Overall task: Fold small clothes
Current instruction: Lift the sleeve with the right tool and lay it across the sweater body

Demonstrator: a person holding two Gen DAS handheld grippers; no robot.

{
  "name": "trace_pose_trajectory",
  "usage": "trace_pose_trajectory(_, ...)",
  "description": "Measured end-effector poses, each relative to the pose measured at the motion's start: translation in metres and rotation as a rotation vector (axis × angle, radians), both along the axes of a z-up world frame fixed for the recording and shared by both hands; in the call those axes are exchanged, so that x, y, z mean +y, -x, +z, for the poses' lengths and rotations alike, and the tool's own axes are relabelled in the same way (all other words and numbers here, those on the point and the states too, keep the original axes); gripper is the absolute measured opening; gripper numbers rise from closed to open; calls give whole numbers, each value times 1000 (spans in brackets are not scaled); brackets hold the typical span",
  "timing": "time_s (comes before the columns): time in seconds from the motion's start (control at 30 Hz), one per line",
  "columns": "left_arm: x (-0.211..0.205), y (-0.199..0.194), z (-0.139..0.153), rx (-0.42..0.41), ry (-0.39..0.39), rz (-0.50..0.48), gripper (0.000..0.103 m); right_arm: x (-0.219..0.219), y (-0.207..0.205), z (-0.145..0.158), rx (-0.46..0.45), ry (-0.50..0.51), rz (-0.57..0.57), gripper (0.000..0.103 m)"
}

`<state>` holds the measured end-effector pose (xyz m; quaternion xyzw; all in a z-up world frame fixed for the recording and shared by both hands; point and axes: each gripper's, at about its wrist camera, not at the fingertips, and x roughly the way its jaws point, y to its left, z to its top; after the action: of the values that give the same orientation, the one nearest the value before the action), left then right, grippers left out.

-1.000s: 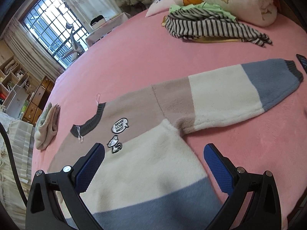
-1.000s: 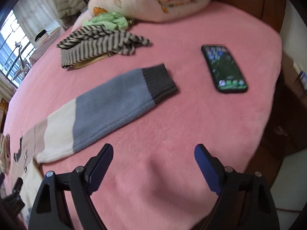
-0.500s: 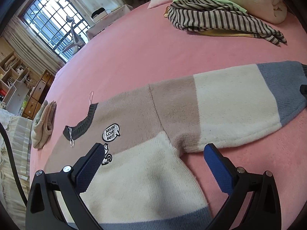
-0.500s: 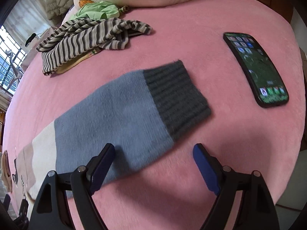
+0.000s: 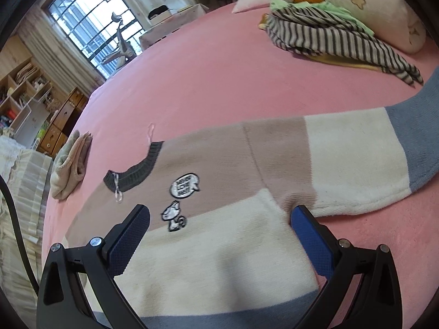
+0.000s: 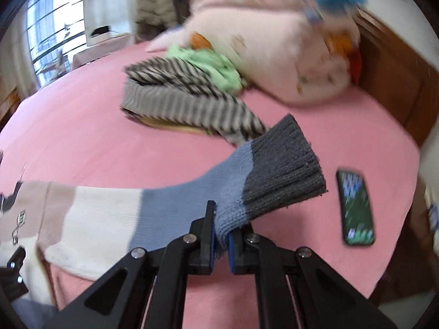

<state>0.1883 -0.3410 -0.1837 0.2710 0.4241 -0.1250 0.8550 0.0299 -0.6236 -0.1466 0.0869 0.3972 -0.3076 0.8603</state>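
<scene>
A small knit sweater [image 5: 225,181] with tan, cream and blue bands and a cartoon patch lies flat on the pink bed. My left gripper [image 5: 219,227] is open and empty, low over the sweater's cream chest band near the armpit. My right gripper [image 6: 221,235] is shut on the blue end of the sweater's sleeve [image 6: 236,192], just below the dark grey cuff [image 6: 285,164]. The sleeve end is lifted off the bed and the cuff stands up above the fingers. The lifted sleeve also shows at the right edge of the left wrist view [image 5: 411,126].
A striped garment pile [image 5: 337,35] with green cloth lies at the back by a large pink pillow [image 6: 288,52]. A phone [image 6: 356,205] lies on the bed right of the cuff. Folded beige clothes [image 5: 70,170] sit at the left bed edge. A wooden headboard [image 6: 397,87] stands to the right.
My right gripper closed on the sleeve end near the cuff and lifted it off the bed. My left gripper moved forward over the sweater's chest and stayed open.
</scene>
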Motion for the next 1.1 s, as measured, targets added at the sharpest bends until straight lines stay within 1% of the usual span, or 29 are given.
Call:
trace_pose_trajectory(0.13, 18, -1, 15, 3, 36, 26, 103, 26, -9, 23, 0, 76, 56, 6)
trace_pose_trajectory(0.4, 52, 5, 43, -25, 75, 56, 103, 67, -14, 48, -17, 101, 118, 6)
trace_pose_trajectory(0.6, 94, 4, 63, -44, 109, 106, 103, 118, -27, 78, -56, 136, 209, 6)
trace_pose_trajectory(0.77, 140, -1, 76, -63, 119, 169, 103, 166, -45, 103, -95, 161, 295, 6)
trace_pose_trajectory(0.93, 198, -12, 86, -72, 135, 256, 103, 223, -71, 128, -140, 160, 404, 6)
trace_pose_trajectory(1.1, 264, -22, 91, -80, 145, 354, 103, 284, -94, 146, -186, 126, 546, 6)
